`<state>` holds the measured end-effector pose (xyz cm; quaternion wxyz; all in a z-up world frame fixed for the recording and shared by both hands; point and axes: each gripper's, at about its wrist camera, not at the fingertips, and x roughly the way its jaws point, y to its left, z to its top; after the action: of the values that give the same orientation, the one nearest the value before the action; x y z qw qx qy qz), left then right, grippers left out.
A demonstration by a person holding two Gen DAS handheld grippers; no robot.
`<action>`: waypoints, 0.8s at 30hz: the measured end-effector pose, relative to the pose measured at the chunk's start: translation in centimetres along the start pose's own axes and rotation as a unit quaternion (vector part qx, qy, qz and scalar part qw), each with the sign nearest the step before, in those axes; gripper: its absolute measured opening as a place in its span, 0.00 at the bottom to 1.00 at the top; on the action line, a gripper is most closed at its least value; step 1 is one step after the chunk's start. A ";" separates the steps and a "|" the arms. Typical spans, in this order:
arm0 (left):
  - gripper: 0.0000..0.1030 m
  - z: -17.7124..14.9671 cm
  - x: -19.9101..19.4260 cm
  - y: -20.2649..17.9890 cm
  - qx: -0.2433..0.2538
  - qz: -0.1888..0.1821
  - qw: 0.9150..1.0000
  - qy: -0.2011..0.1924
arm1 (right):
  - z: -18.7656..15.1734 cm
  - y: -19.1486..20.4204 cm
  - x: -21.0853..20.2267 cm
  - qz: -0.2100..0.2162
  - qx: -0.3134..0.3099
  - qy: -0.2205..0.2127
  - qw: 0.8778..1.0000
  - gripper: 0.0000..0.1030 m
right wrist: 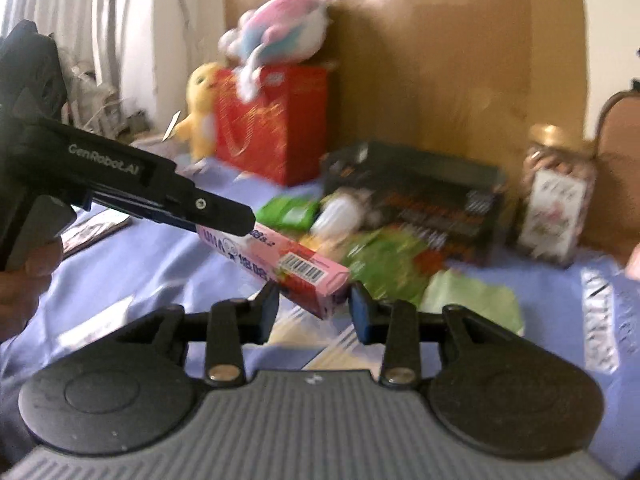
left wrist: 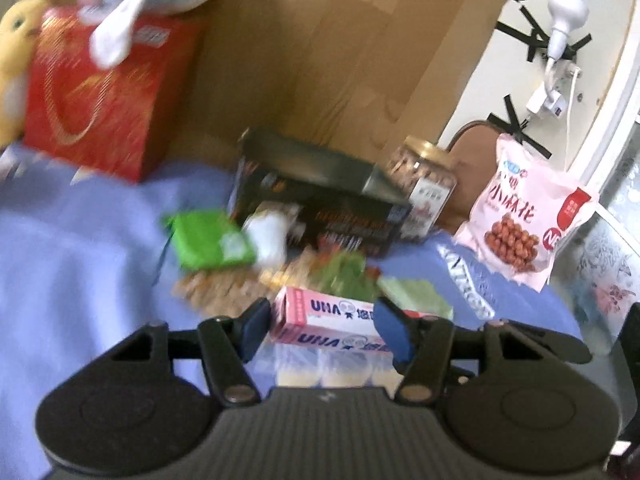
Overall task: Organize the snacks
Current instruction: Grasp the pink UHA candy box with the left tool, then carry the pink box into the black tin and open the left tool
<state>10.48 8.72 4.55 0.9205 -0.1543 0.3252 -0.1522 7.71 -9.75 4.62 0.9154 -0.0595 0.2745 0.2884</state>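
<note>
The left gripper [left wrist: 320,328] has its blue pads clamped on the sides of a pink snack box [left wrist: 320,316], holding it lifted above the blue cloth [left wrist: 80,260]. The box's far end reaches between the fingers of the right gripper [right wrist: 314,306]; a narrow gap shows on each side, so those pads do not press it. Beyond the box lie a green packet [left wrist: 212,242], a black box [left wrist: 320,204], a clear jar [left wrist: 424,184], and a red bag [left wrist: 108,96] farther back.

Glossy pink carton [right wrist: 296,268], matt blue cloth [left wrist: 80,240]
</note>
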 end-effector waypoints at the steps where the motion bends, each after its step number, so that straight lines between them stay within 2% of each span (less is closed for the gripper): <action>1: 0.55 0.7 0.5 -0.4 0.005 -0.002 1.000 -0.006 | 0.4 -0.5 0.1 -0.009 0.001 -0.007 1.000 0.40; 7: 0.55 4.7 3.6 -1.6 0.017 -0.008 0.999 -0.030 | 2.8 -3.4 1.5 -0.049 -0.006 -0.040 0.998 0.40; 14: 0.56 9.0 7.9 -0.7 0.000 0.001 0.999 -0.054 | 5.8 -6.4 5.0 -0.070 -0.015 -0.062 0.995 0.40; 24: 0.57 11.3 12.4 1.5 -0.011 0.036 0.997 -0.063 | 7.3 -8.1 10.1 -0.081 -0.013 -0.057 0.995 0.41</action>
<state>27.26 7.42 5.56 0.9423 -0.1618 0.2735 -0.1055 22.54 -9.53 4.93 0.9492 -0.0767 0.2122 0.2193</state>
